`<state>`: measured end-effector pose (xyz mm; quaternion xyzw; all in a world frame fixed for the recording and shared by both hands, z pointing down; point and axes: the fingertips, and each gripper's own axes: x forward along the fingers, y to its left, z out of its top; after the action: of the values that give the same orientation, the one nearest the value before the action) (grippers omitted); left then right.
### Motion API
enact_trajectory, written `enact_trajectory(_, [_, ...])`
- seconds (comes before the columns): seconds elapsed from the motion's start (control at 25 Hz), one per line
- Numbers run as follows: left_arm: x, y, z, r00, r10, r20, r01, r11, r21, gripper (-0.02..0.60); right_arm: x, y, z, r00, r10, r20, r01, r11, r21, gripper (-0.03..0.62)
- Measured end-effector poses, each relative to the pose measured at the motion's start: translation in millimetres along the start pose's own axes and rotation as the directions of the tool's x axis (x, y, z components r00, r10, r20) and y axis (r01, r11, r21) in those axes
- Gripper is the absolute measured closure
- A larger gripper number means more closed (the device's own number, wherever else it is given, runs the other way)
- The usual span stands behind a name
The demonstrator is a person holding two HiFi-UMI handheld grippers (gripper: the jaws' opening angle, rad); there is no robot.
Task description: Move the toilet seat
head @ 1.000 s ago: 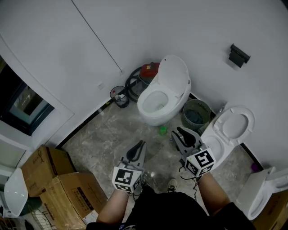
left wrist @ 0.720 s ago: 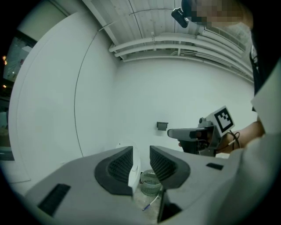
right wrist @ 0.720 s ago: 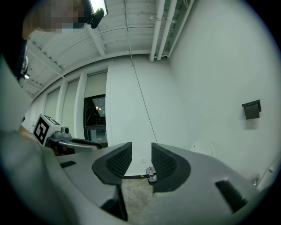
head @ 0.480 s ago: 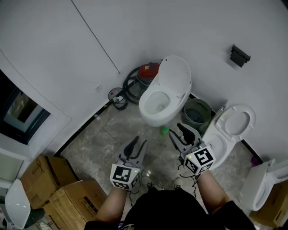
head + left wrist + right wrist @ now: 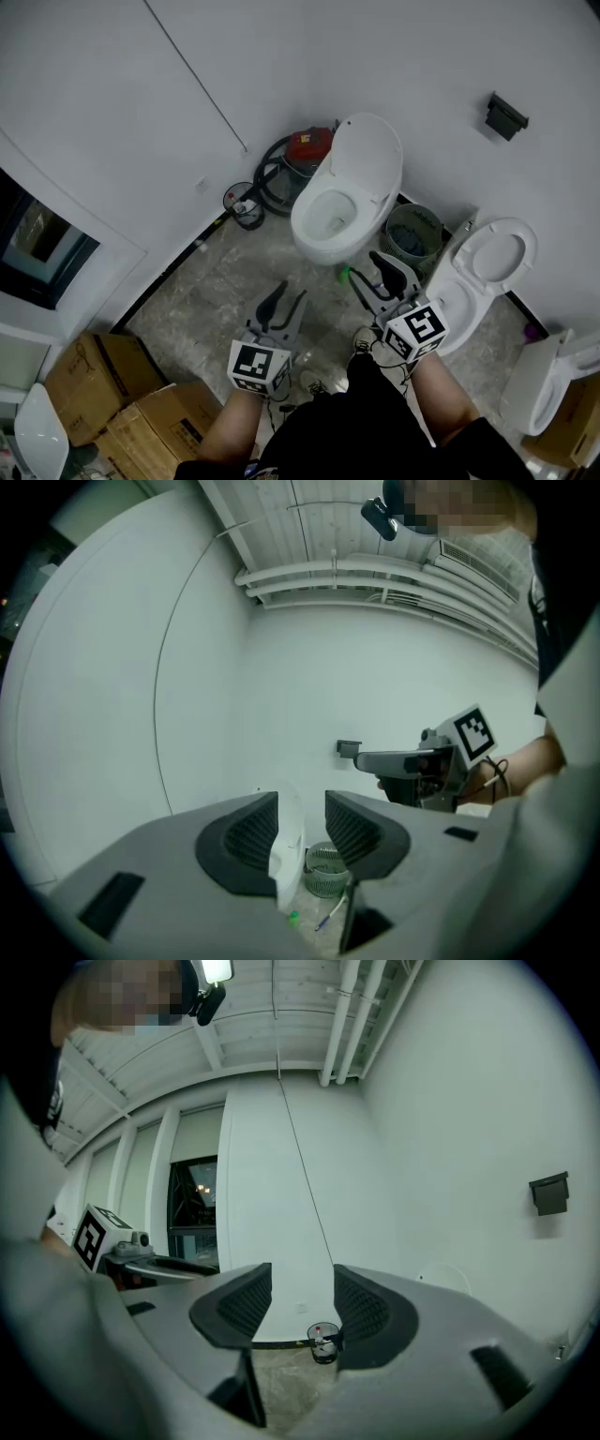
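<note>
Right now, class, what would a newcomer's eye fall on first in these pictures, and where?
A white toilet, lid raised, stands against the wall at centre; a second toilet with its seat up stands to its right, a green bin between them. In the foreground the left tongs and right tongs hang above the floor, jaws opening with nothing between them.

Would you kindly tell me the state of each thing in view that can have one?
Middle toilet, lid raised, bowl open.
Right toilet, seat raised.
Bin, upright, no lid.
Left gripper, jaws opening, nothing between them.
Right gripper, jaws opening, nothing between them.
</note>
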<state>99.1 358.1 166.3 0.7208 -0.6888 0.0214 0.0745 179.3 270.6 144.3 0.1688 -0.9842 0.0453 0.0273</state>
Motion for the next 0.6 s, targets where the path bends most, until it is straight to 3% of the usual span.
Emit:
enact_trajectory(0.24, [59, 22, -1, 1.0, 0.026, -0.009, -0.026, 1.0, 0.012, 0.442, 43, -55, -3, 0.999, 0.034, 0.011, -0.034, 0.999, 0.021, 0.373])
enact_trajectory(0.6, [181, 56, 26, 0.995, 0.095, -0.006, -0.095, 0.995, 0.035, 0.443, 123, -165, 10, 0.993, 0.116, 0.031, -0.117, 0.992, 0.04, 0.365])
